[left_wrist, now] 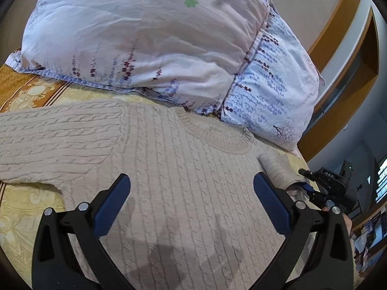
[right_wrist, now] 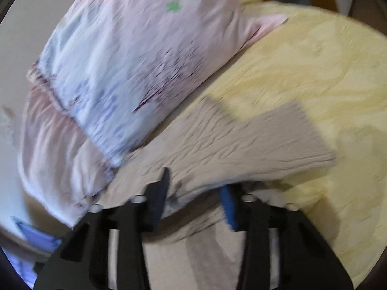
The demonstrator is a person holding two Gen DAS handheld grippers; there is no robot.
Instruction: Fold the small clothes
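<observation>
Left gripper [left_wrist: 191, 207]: jaws spread wide, nothing between them, poised above the chest of the sweater [left_wrist: 169, 169], likely ready to pin or pinch a fold line.

Sweater: beige cable-knit, laid flat on the yellow bedspread [left_wrist: 26, 217], collar [left_wrist: 217, 133] towards the pillow [left_wrist: 145, 43]; one sleeve [left_wrist: 48, 135] stretched sideways, the other [left_wrist: 278, 169] apparently doubled over at the far edge.

Right gripper [right_wrist: 196, 198]: jaws partly apart, knit lying in the gap (view blurred; pads do not appear to press it), probably letting go of the sleeve [right_wrist: 278, 135].

Pillow: floral, touching the garment's top edge.
</observation>
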